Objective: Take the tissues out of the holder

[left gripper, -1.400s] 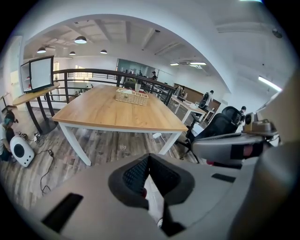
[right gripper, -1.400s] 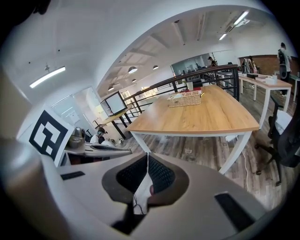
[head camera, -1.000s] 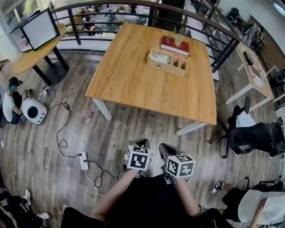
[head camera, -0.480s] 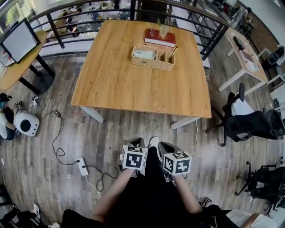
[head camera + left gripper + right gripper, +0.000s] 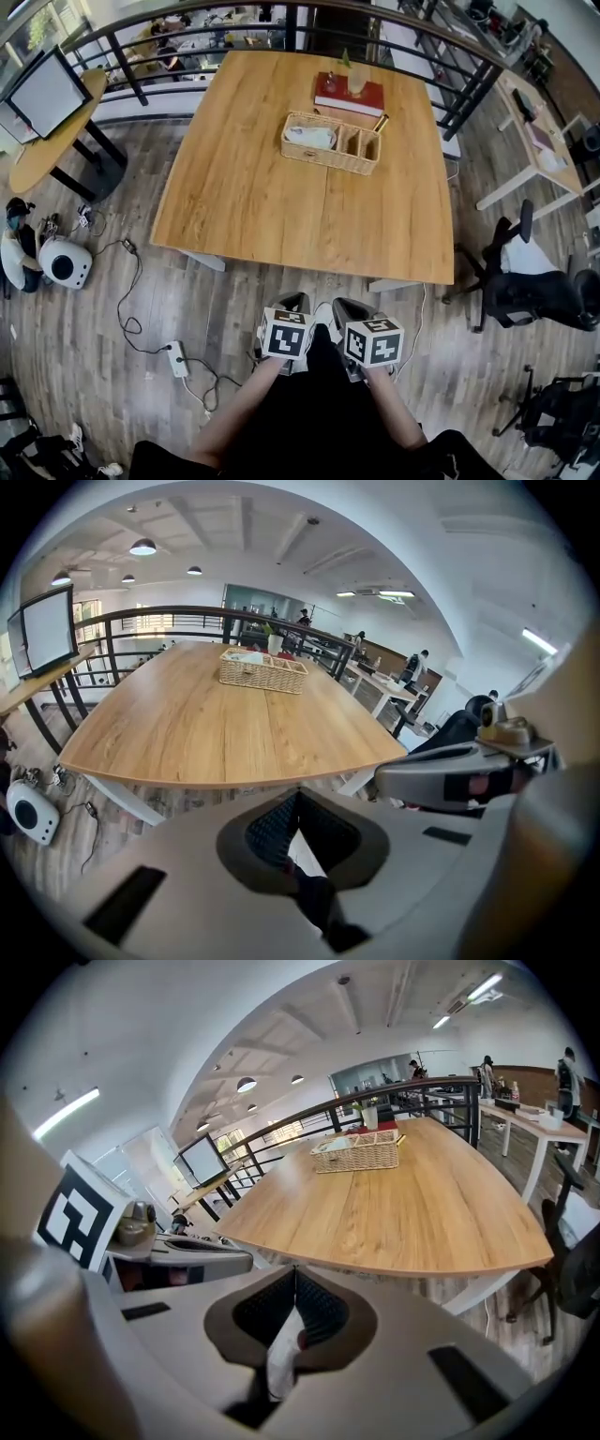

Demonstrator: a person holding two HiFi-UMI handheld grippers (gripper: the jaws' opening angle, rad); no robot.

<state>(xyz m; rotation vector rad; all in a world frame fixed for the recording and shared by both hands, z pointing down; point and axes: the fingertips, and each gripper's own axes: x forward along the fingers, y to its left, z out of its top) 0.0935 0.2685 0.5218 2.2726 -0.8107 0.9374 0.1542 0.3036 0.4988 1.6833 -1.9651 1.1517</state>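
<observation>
**Desk:** The tongs first. How do they stand?

**Me:** I have both held low, off the table's [image 5: 281, 211] near edge, side by side and pointing at it. The left tongs [image 5: 298, 795] have their jaws pressed together at the tips, and so do the right tongs [image 5: 295, 1273]. Neither pair grips anything.

**Desk:** What is around the table?

**Me:** A black office chair [image 5: 530, 291] stands off its right side. A monitor [image 5: 45, 92] sits on a round desk off its far-left corner. A white power strip [image 5: 176, 360] lies on the floor off its near-left corner.

**Desk:** And on the table?

**Me:** I see a wicker holder [image 5: 361, 165] on the far half, well apart from my tongs. Just behind it, by the table's far edge, lies a red book [image 5: 337, 97] with a glass [image 5: 357, 81] on top.

**Desk:** The tissues?

**Me:** The tissues [image 5: 310, 137] are inside the holder, in the end compartment towards the table's left side.
</observation>
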